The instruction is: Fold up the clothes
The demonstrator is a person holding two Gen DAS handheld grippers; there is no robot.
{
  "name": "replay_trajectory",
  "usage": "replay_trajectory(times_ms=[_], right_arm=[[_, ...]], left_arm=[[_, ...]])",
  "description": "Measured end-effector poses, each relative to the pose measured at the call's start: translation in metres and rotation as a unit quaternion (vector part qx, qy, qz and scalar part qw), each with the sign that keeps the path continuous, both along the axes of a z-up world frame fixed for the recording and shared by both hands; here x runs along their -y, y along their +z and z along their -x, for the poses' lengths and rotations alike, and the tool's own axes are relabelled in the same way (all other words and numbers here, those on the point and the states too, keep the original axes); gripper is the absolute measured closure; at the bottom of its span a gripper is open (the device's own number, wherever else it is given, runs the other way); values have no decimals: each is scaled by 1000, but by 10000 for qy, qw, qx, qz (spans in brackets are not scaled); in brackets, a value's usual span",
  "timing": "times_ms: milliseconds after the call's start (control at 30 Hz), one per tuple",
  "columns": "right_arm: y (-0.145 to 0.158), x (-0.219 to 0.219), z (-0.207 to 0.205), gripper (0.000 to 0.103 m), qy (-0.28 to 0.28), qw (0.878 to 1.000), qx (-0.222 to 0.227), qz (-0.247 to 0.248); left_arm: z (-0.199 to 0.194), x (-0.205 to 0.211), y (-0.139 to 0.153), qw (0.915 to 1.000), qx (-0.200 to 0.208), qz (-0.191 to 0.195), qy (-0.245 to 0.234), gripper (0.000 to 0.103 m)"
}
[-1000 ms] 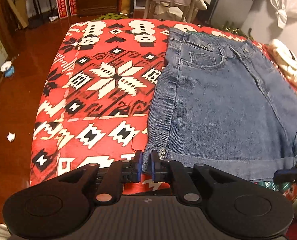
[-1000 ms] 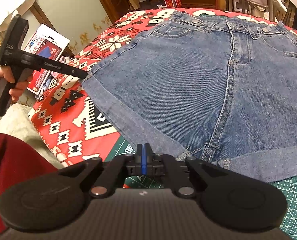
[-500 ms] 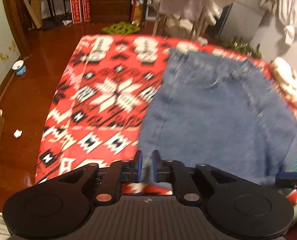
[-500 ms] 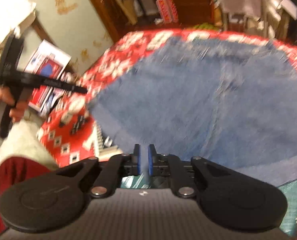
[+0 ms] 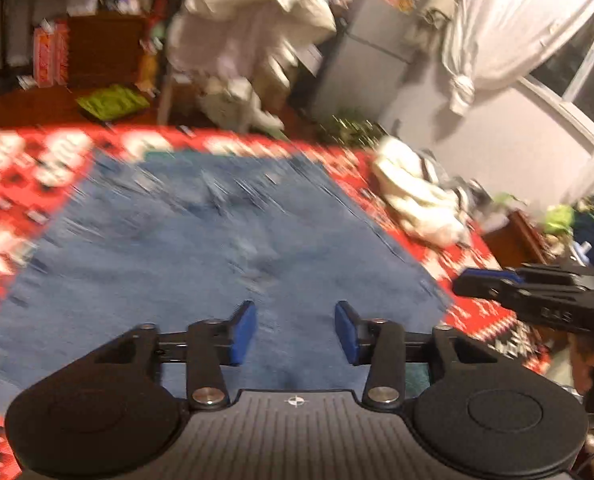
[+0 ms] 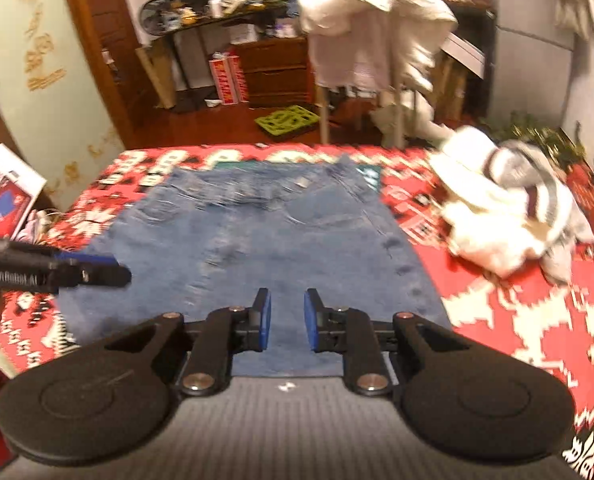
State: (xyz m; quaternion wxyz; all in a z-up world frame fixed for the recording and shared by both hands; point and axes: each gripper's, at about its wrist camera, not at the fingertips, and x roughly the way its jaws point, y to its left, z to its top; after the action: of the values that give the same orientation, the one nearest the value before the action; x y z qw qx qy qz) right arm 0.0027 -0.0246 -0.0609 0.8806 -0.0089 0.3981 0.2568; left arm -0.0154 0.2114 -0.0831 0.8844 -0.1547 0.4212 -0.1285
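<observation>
Denim shorts (image 6: 257, 248) flat, blurred | left claw (image 5: 295, 332) wide above | right claw (image 6: 287, 320) parted above

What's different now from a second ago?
Both grippers let go: the left gripper and right gripper, shut at the hem before, are open and raised above the denim shorts. The shorts now look folded shorter. The white clothes pile stayed put.

the shorts (image 6: 265, 248) are blue denim, matt and coarse-woven. under them lies a woven red patterned cloth (image 6: 509, 320) (white and black motifs). the grippers' bodies (image 5: 297, 432) are matt black plastic with ribbed tops, blue pads (image 5: 243, 332) and shiny metal rivets (image 6: 367, 381).
</observation>
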Motion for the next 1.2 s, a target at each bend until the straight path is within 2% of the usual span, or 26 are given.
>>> replay_trajectory(times_ms=[67,133,267,433,533,633,733,867,933,1133,1200], right_arm=[[-17,13,-12,86,-147,9997,-198,-54],[-33,21,-23,89,-250,9990,-358,-33],[-57,32,-38,90,-416,9971,-629,-97],[-63,55,-56,88,-856,9934,-744,-165],[-62,81,-66,86,-1343,9878,-740,-277],[-69,98,-76,86,-1638,9833,-788,-36],[-81,102,-79,85,-1612,9816,-1025,0],[-87,87,-78,84,-1342,9843,-1021,529],[-89,84,-78,84,-1308,9838,-1020,673],[-94,82,-79,85,-1255,9845,-1062,612],[-94,80,-79,99,-1245,9846,-1040,652]], left_arm=[[-10,14,-15,9998,-157,113,-12,90],[-19,24,-28,9998,-179,67,-11,90],[-29,32,-43,9991,-331,226,-137,90],[-29,34,-56,9975,-346,381,-491,90],[-28,31,-64,9950,-595,621,-516,90],[-24,26,-61,9926,-626,898,-526,90],[-19,26,-59,9914,-738,921,-557,90],[-14,28,-62,9891,-1011,854,-642,90],[-14,31,-62,9895,-1019,761,-685,90],[-10,40,-65,9878,-1113,645,-883,90],[-9,44,-66,9875,-1127,569,-945,90]])
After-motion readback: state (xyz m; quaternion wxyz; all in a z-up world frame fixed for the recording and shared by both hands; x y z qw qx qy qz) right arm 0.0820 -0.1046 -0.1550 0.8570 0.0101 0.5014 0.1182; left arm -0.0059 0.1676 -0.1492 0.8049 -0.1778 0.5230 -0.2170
